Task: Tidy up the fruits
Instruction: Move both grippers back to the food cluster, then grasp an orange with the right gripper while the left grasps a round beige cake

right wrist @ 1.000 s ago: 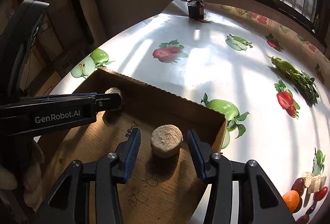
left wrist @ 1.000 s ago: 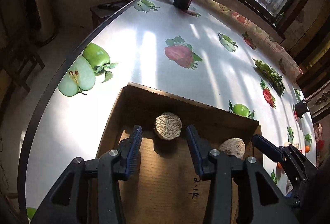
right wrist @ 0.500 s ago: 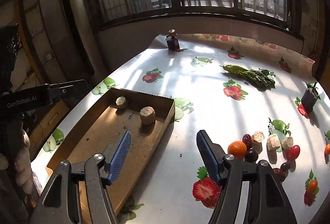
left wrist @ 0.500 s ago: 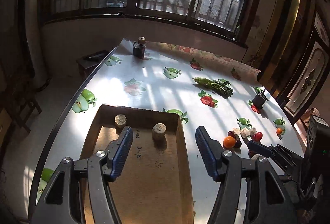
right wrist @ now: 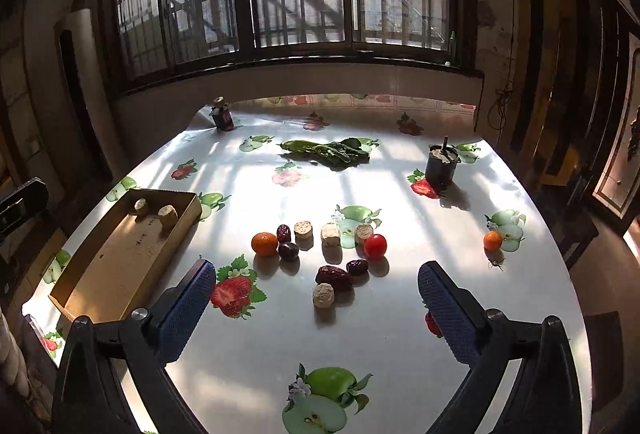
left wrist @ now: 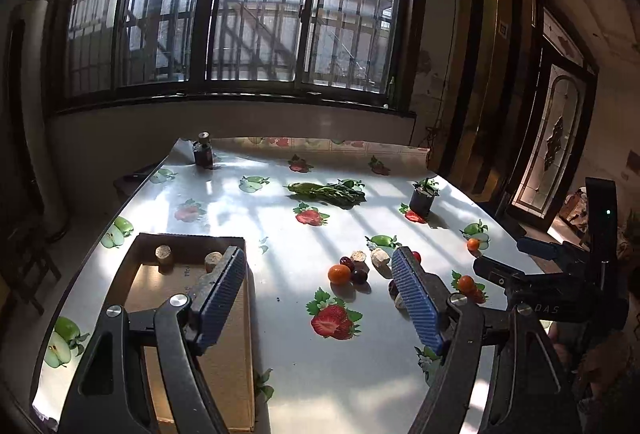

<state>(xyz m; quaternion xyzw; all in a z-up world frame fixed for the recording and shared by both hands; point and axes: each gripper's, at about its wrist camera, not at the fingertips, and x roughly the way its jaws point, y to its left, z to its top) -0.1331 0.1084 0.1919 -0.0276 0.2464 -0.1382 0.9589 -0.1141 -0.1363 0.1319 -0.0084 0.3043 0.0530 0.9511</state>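
A shallow cardboard box [right wrist: 100,266] lies at the table's left with two round beige cakes [right wrist: 168,215] at its far end; it also shows in the left wrist view [left wrist: 236,338]. Mid-table lies a loose cluster: an orange [right wrist: 264,243], a red tomato [right wrist: 375,245], dark dates [right wrist: 334,278] and several more beige cakes [right wrist: 323,295]. Another small orange [right wrist: 492,240] sits apart at the right. My right gripper [right wrist: 316,304] is open and empty, raised in front of the cluster. My left gripper [left wrist: 320,298] is open and empty, raised between box and cluster.
Leafy greens [right wrist: 326,150] lie toward the far side. A dark cup [right wrist: 440,164] stands far right and a small dark bottle [right wrist: 222,116] at the far left corner. The fruit-print tablecloth [right wrist: 360,334] covers the table. The right gripper's body [left wrist: 560,298] shows in the left view.
Both grippers have pulled back and up from the box, leaving one cake each inside it, and opened wider. Both views now take in the whole table.
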